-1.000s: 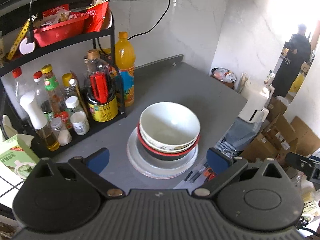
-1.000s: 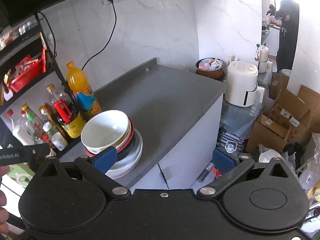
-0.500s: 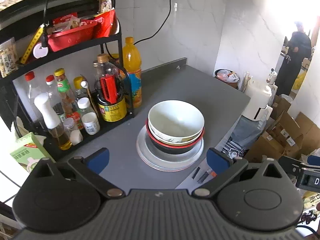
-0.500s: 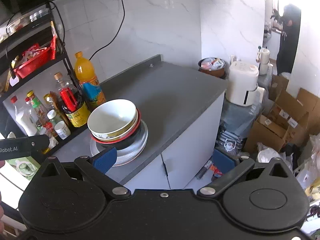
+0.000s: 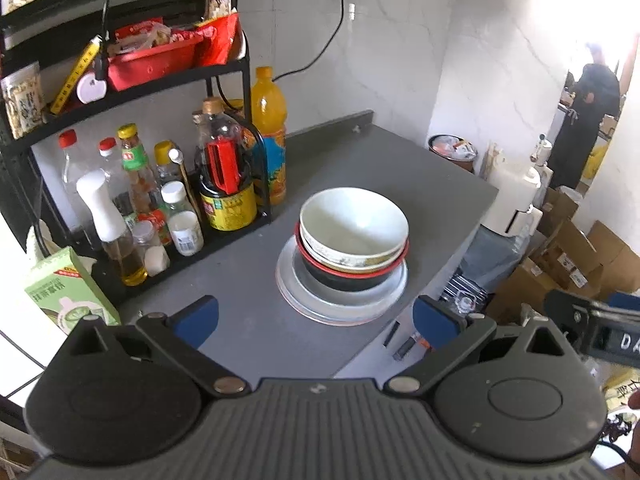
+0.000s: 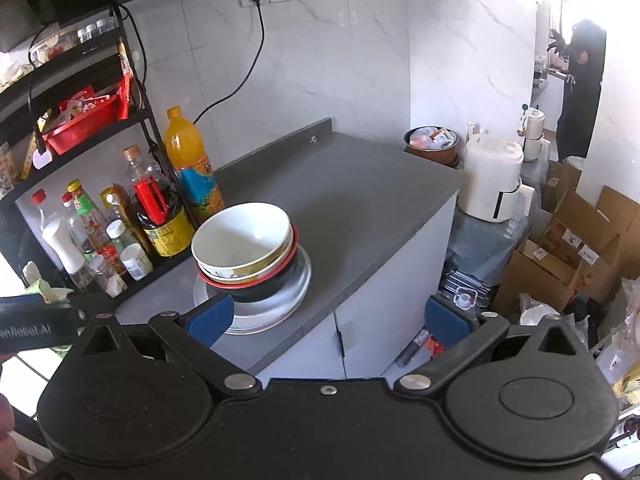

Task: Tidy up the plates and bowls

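Bowls in the left wrist view: a white one nests in a red-rimmed black one, and the 2 stand stacked on pale plates on the grey counter, near its front edge. The left gripper hangs above and in front of the stack, its blue-tipped fingers spread wide with nothing between them. A black rack stands to the left of the stack, with sauce bottles on its lower shelf and a red basket above. An orange bottle stands just beside the rack. A green carton sits at the far left. Part of the other tool shows at the right edge.

Right wrist view: the bowls and plates appear left of centre on the counter, beside the rack. The right gripper is held off the front edge of the counter, fingers wide apart and empty; its left tip overlaps the plates in the picture, and contact cannot be judged. A white appliance and cardboard boxes lie to the right.
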Demonstrator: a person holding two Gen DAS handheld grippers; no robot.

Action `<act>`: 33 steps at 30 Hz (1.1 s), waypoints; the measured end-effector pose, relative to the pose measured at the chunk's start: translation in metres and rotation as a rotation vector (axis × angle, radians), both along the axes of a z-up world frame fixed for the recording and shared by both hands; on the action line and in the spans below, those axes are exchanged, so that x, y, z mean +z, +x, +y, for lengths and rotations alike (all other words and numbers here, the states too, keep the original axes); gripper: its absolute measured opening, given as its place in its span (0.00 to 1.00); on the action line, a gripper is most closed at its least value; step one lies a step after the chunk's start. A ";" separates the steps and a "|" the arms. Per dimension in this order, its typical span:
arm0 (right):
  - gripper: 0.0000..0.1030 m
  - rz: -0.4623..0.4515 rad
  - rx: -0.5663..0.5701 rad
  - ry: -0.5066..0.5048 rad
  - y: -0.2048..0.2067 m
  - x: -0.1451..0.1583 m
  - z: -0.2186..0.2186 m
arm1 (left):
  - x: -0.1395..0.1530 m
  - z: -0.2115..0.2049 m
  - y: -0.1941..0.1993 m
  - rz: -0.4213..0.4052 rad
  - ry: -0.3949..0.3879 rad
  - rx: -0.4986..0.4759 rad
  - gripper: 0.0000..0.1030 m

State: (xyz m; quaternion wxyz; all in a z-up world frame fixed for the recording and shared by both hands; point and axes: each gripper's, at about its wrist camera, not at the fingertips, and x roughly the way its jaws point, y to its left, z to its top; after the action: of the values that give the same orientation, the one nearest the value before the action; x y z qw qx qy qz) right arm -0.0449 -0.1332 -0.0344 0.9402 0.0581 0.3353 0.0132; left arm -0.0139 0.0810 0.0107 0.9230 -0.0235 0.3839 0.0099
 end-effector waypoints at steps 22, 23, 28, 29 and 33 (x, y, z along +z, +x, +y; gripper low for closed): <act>1.00 -0.028 0.032 -0.020 -0.004 0.002 0.004 | -0.002 -0.005 -0.011 -0.017 0.002 -0.005 0.99; 1.00 -0.029 0.033 -0.022 -0.004 0.003 0.003 | -0.002 -0.006 -0.011 -0.019 0.002 -0.006 0.99; 1.00 -0.036 0.045 -0.039 -0.004 0.005 0.004 | 0.000 -0.010 -0.012 -0.026 0.002 -0.009 0.99; 1.00 -0.035 0.046 -0.039 -0.003 0.004 0.005 | 0.000 -0.011 -0.012 -0.028 0.008 -0.009 0.99; 1.00 -0.036 0.050 -0.037 -0.003 0.005 0.005 | 0.001 -0.014 -0.013 -0.029 0.011 -0.013 0.99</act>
State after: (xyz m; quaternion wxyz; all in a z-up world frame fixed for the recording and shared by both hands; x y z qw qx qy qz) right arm -0.0483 -0.1278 -0.0293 0.9465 0.0321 0.3196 0.0317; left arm -0.0273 0.0670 0.0119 0.9286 -0.0159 0.3708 0.0058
